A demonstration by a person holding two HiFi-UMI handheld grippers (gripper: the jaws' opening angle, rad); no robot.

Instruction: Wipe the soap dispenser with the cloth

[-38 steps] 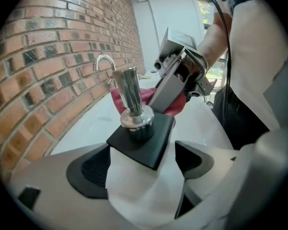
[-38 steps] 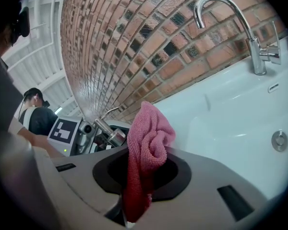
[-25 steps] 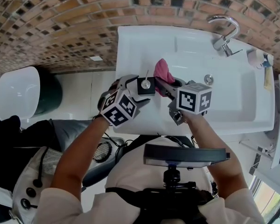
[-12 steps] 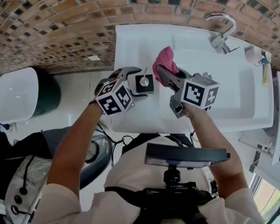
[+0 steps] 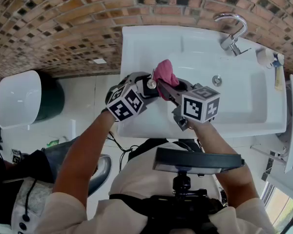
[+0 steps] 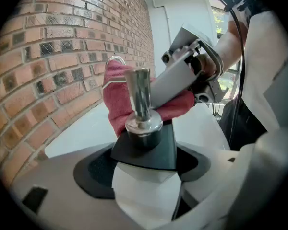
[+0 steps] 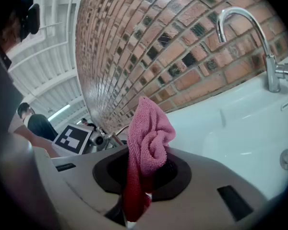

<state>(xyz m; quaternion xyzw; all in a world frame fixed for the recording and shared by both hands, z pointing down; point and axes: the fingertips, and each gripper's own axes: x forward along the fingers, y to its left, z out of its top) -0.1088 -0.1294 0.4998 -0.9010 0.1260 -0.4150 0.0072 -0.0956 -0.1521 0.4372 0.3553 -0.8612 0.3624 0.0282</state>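
The soap dispenser (image 6: 145,183) has a white body, a black top and a chrome pump (image 6: 140,99). It sits between the jaws of my left gripper (image 6: 143,166), which have just been closing and now press on its body. In the head view the left gripper (image 5: 144,87) holds the dispenser (image 5: 150,84) over the sink's left rim. My right gripper (image 5: 168,87) is shut on a pink cloth (image 5: 163,72). The cloth (image 6: 116,87) lies against the back of the pump. In the right gripper view the cloth (image 7: 149,140) stands bunched up out of the right gripper (image 7: 139,176).
The white sink (image 5: 244,101) fills the middle, with a chrome faucet (image 5: 232,28) at its far right corner and small bottles (image 5: 271,57) beside it. A brick wall (image 5: 63,18) runs behind. A white toilet lid (image 5: 17,96) is at the left.
The right gripper has carried the pink cloth left and down, from beside the dispenser onto its pump. The left gripper has stayed put round the dispenser.
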